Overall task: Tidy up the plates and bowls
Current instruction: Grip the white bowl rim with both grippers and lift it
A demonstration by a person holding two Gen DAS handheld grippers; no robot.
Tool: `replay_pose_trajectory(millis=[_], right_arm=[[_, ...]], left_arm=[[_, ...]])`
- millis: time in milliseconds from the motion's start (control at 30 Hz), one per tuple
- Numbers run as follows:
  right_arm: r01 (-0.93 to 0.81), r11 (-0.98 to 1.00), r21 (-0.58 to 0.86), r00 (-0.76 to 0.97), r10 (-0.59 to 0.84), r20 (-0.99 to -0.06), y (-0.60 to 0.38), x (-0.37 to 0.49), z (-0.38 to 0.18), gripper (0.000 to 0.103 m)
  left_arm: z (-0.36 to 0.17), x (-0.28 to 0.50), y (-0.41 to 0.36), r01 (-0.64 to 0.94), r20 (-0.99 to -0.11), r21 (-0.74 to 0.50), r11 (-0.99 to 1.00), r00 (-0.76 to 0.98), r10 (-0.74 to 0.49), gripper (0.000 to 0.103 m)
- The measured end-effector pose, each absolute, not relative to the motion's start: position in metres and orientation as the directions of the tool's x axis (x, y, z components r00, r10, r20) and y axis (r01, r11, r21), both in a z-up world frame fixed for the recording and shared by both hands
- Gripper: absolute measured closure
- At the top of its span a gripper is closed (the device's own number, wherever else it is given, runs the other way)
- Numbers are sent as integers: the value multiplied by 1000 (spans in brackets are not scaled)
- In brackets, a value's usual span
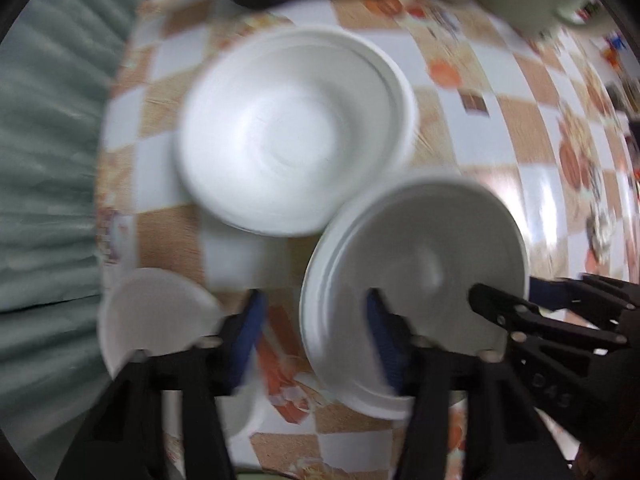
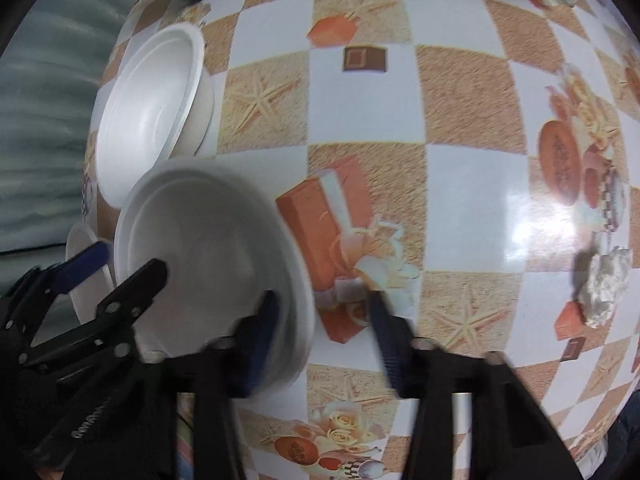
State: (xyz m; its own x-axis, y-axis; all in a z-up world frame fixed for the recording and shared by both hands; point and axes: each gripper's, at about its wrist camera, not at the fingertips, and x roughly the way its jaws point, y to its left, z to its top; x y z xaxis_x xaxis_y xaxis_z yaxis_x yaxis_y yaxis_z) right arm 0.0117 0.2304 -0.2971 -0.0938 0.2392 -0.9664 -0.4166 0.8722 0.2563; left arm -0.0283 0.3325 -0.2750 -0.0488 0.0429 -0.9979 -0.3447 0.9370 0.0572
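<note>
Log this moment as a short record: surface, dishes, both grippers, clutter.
surface: checkered tablecloth
dishes: deep bowl; plate next to it; small bowl by the table edge
left gripper: open, jaws straddling one side of the plate's rim
right gripper: open, jaws straddling the opposite side of the rim
clutter: crumpled white wad, apart from the dishes

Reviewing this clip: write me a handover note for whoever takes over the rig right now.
Left tongs: open, straddling one side of the white plate's rim, not pinching.
Right tongs: open, straddling the opposite side.
Large bowl is beyond the plate; small bowl is near the table edge.
Done: both tongs positioned at the plate.
Left: grip, lift, and sort plates and bowls.
</note>
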Motion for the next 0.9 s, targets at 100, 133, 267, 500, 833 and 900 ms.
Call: replay_pose_trajectory(millis=[100, 133, 267, 500, 833, 900], right_arm=[[-429, 867, 255, -94, 238, -967, 227, 7, -298, 84], [-439, 863, 251, -94, 234, -968, 223, 5, -298, 84], [-455, 859, 235, -114, 205, -972, 193, -18, -300, 84], [-429, 884, 187, -141, 138, -980, 108, -99, -315, 83], [-363, 909, 206, -155, 159, -975, 66, -148, -335, 82], [-355, 910, 217, -170, 165, -971, 67, -145, -336, 82]], left_arm=[[-286, -29, 325, -336, -995, 40, 941, -96, 8, 76], [-287, -31, 321, -331, -996, 32, 943, -92, 1, 77], [-287, -46, 284, -260, -995, 19, 965, -100, -7, 76], [-295, -103, 196, -141, -991, -36, 989, -120, -53, 74], [-311, -133, 156, -29, -988, -15, 999, -151, -19, 60], [-308, -128, 159, -18, -989, -9, 1000, -150, -12, 62]])
